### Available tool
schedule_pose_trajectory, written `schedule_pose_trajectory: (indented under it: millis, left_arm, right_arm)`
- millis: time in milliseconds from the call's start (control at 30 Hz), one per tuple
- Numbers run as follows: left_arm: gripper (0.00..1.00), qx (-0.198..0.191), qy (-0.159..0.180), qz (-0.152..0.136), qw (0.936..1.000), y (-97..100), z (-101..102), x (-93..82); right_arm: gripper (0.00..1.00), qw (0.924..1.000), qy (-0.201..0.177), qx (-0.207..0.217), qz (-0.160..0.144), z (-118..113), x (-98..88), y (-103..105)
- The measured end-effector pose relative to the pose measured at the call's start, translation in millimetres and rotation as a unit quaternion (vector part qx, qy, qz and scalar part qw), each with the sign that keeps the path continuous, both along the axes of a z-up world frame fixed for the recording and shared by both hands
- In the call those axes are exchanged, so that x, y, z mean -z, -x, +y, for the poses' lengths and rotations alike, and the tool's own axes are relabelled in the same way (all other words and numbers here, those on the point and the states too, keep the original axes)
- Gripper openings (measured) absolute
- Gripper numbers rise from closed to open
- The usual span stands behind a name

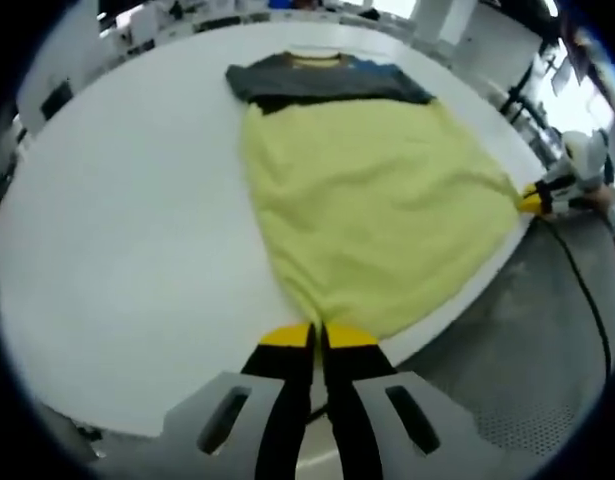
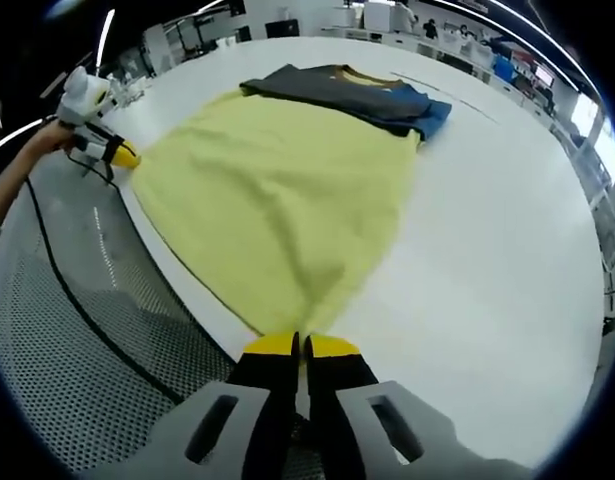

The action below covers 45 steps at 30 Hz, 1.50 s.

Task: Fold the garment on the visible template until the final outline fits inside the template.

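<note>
Left gripper view, white counter (image 1: 117, 230), yellow shirt (image 1: 367, 200) spread flat, dark top part far end, left tongs (image 1: 318, 335) pinched shut on hem corner, right tongs (image 2: 303, 346) pinched on other corner, template hard to make out

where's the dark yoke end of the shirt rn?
In the left gripper view the dark yoke lies at the far end of the yellow garment on the white table, opposite both tools pinching the near hem corners.

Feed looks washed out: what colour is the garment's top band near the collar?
Dark grey, with blue at one sleeve; the garment is otherwise yellow. Clearest in the right gripper view.
</note>
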<state>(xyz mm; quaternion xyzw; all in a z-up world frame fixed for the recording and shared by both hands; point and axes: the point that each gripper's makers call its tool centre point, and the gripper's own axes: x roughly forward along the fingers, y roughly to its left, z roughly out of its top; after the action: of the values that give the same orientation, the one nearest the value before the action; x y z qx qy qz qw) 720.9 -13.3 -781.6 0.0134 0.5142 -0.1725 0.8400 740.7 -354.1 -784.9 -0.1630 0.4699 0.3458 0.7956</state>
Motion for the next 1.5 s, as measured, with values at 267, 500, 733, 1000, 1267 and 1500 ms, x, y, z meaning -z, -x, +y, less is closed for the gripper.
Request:
schedule_pose_trajectory:
  millis: [267,500,733,1000,1267,1500]
  left_arm:
    - [0.0,-0.005,0.003,0.003,1.0,4.2,1.6,-0.4]
    - [0.0,-0.006,0.014,-0.003,0.9999,10.8,0.3,-6.7]
    - [0.0,-0.001,0.016,-0.006,0.9998,14.1,-0.9,-19.3]
    - [0.0,0.009,0.005,-0.022,0.9997,17.1,0.3,-38.8]
    - [0.0,0.013,0.02,-0.062,0.9978,18.2,-7.4,-69.2]
    - [0.0,0.007,0.018,-0.095,0.9953,14.6,-2.1,-90.0]
  right_arm:
    - [0.03,1.0,-0.005,-0.002,0.006,-1.5,-2.8,5.1]
    - [0.03,0.9999,-0.015,0.007,0.0,-3.1,-11.1,6.4]
    - [0.03,0.9991,-0.038,0.015,-0.014,-4.0,-29.5,8.3]
    - [0.03,0.9977,-0.056,0.017,-0.036,-3.2,-52.2,12.9]
    - [0.03,0.9956,-0.069,0.015,-0.063,-0.5,-77.4,15.5]
    - [0.03,0.9902,-0.102,0.024,-0.093,-0.3,-107.5,14.4]
